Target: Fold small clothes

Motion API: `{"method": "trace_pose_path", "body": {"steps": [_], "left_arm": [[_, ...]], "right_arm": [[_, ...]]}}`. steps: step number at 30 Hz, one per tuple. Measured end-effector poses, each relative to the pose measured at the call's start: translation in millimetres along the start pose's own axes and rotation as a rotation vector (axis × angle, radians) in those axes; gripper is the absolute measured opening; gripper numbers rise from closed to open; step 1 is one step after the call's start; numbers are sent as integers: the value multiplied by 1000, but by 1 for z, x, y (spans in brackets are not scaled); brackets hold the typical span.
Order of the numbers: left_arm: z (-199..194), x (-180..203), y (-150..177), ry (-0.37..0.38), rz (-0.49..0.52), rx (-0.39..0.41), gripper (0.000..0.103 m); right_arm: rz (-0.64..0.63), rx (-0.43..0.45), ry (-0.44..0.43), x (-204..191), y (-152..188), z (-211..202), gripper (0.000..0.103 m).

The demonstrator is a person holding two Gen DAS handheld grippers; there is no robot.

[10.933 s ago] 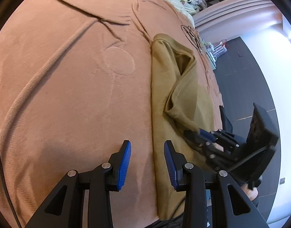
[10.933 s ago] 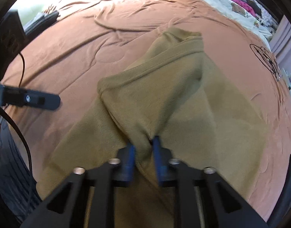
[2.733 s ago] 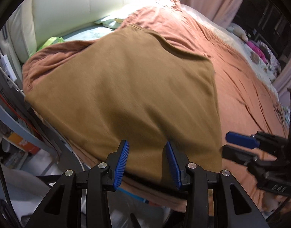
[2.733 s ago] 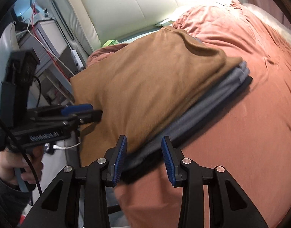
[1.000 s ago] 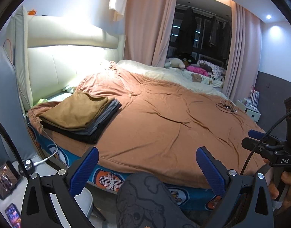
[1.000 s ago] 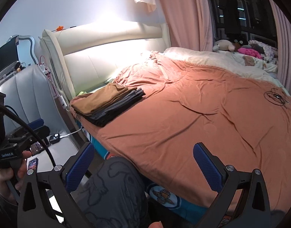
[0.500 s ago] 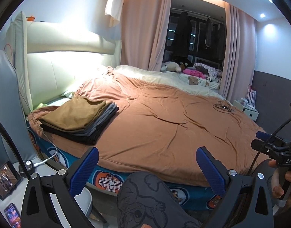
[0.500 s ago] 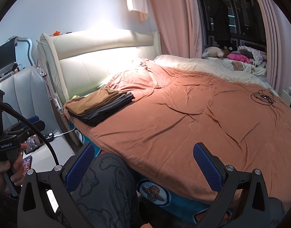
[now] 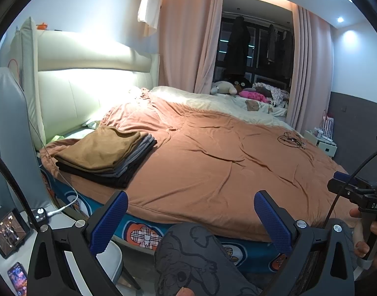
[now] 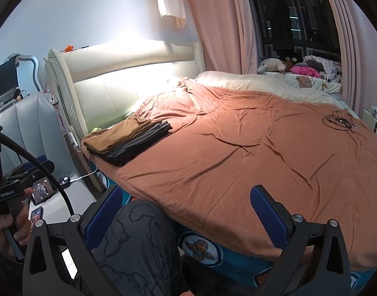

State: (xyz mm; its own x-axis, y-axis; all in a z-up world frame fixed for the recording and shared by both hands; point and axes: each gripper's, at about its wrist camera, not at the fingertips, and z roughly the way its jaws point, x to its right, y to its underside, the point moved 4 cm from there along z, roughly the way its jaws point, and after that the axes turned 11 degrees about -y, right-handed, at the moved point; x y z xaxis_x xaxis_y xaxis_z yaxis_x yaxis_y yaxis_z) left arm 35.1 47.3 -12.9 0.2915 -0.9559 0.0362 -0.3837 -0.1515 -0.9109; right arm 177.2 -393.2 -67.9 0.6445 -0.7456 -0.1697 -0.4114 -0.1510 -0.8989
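Observation:
A stack of folded clothes (image 9: 107,155), with a brown garment on top of grey and black ones, lies on the near left corner of the bed; it also shows in the right wrist view (image 10: 129,140). My left gripper (image 9: 191,219) is wide open and empty, held back from the bed above a knee. My right gripper (image 10: 186,212) is wide open and empty, also off the bed. Each gripper shows at the edge of the other's view.
An orange-brown blanket (image 9: 225,162) covers the bed. A coiled black cable (image 9: 290,140) lies on it at the far right. Plush toys and clothes (image 9: 250,91) sit at the far side. A bedside stand with phones (image 9: 11,231) and a charger cable is at left.
Both grippers have pulled back from the stack and opened wide. In the last second the views rose slightly; the stack stays in place on the bed corner.

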Motion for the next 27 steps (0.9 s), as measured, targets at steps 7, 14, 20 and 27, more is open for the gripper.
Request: {"method": "trace_pose_path", "body": {"steps": [7, 14, 20, 27], "left_arm": [[-3, -1, -1, 1, -7, 2, 103], [-4, -1, -4, 9, -24, 2, 103], [-5, -4, -8, 4, -22, 18, 103], [-4, -1, -8, 2, -10, 14, 103]], "right_arm": [[-6, 2, -5, 2, -1, -1, 103], [12, 0, -8, 9, -3, -6, 103], [15, 20, 26, 17, -7, -17, 103], [1, 15, 28, 18, -5, -12, 103]]}}
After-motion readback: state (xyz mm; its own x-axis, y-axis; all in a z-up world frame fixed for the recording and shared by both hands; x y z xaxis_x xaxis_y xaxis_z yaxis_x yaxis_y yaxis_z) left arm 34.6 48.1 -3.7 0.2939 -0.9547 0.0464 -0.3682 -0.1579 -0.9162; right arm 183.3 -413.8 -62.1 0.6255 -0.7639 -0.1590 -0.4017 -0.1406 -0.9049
